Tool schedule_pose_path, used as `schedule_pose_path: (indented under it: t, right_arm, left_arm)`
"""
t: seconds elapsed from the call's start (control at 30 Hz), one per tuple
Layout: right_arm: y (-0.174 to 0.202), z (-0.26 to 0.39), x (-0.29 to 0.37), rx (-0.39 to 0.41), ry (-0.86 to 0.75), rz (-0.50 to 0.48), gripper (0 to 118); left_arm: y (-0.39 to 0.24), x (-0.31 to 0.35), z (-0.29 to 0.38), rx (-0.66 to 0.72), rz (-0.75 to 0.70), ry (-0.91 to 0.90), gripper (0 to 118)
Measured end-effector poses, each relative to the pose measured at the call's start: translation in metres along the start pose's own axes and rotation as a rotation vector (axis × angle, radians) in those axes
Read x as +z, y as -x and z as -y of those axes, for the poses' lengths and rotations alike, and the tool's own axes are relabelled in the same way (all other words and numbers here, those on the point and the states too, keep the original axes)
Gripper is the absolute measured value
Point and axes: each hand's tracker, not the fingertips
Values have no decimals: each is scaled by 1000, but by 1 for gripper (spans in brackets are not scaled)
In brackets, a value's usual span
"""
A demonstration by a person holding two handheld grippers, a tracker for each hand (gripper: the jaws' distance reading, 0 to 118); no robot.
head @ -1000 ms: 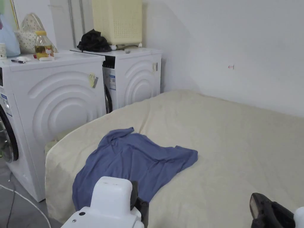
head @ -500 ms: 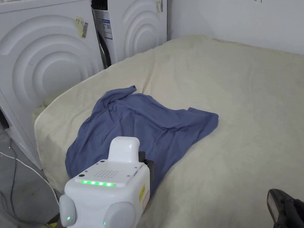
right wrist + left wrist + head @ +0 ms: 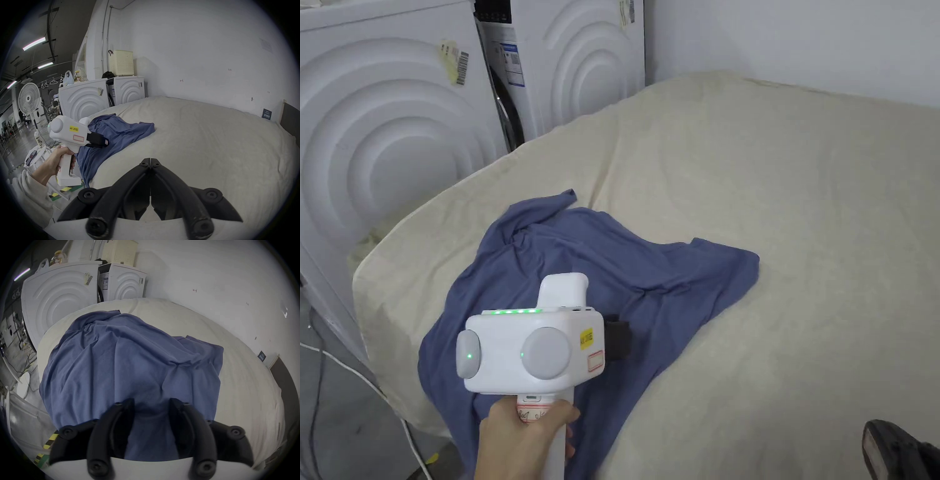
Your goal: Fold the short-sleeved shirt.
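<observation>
- Blue shirt (image 3: 600,275) lies crumpled at bed (image 3: 800,206) corner, hem hanging over the edge.
- Left gripper (image 3: 151,404) hovers above shirt, jaws spread, holding nothing.
- Right gripper (image 3: 150,160) over bare bed, jaws pressed together, empty.

Your left hand (image 3: 519,434) wraps the handle of the left gripper (image 3: 151,404) from below, with a pale sleeve (image 3: 30,193) bunched at the wrist. The white body sits level and its nose points forward. In the left gripper view its two black jaws stand apart with a clear gap between their tips. Your right gripper (image 3: 150,160) sits lower and off to the right of it, jaws pressed together tip to tip, with nothing between them.
</observation>
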Motion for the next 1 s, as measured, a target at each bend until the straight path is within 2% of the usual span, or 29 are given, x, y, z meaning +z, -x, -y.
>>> schedule_pose_path:
  t: [0.03,0.13,0.2,0.37,0.43,0.47,0.53,0.57,0.63,0.73,0.87,0.93,0.97,1.0]
  right_arm:
    - [-1,-1,-1,-7,2,0,0]
    - [-5,0,-3,-38,5,-8,0]
    - [-6,1,-2,-46,10,-14,0]
    - [-11,5,3,-25,26,-8,0]
    - [-16,6,3,-34,31,-7,0]
    - [-18,5,3,-45,30,-9,0]
    - [-20,4,1,-61,30,-9,0]
    - [-20,3,1,-66,29,-9,0]
    - [-20,3,2,-69,28,-14,0]
    - [-16,4,2,-46,33,-21,0]
    - [-14,5,2,-38,42,-34,0]
    - [-14,4,2,-32,41,-37,0]
    - [-14,3,2,-26,38,-35,0]
    - [-14,3,2,-22,37,-33,0]
  left_arm:
    - [1,-7,5,-27,-1,8,51]
    - [-2,-3,20,-202,-21,-130,51]
    - [-11,-1,32,-250,-60,-177,51]
    - [-22,10,23,-168,-91,-108,51]
    - [-22,14,23,-211,-76,-128,52]
    - [-24,19,21,-266,-105,-122,56]
    - [-27,26,22,-341,-156,-145,82]
    - [-27,30,24,-337,-173,-192,98]
    - [-22,35,25,-291,-94,-240,113]
    - [-19,32,22,-228,-35,-207,114]
    - [-21,4,21,-276,-71,-38,113]
    - [-18,-5,26,-190,-37,5,112]
    - [-13,-1,28,-119,-16,-37,111]
    - [-13,1,24,-122,-21,-32,109]
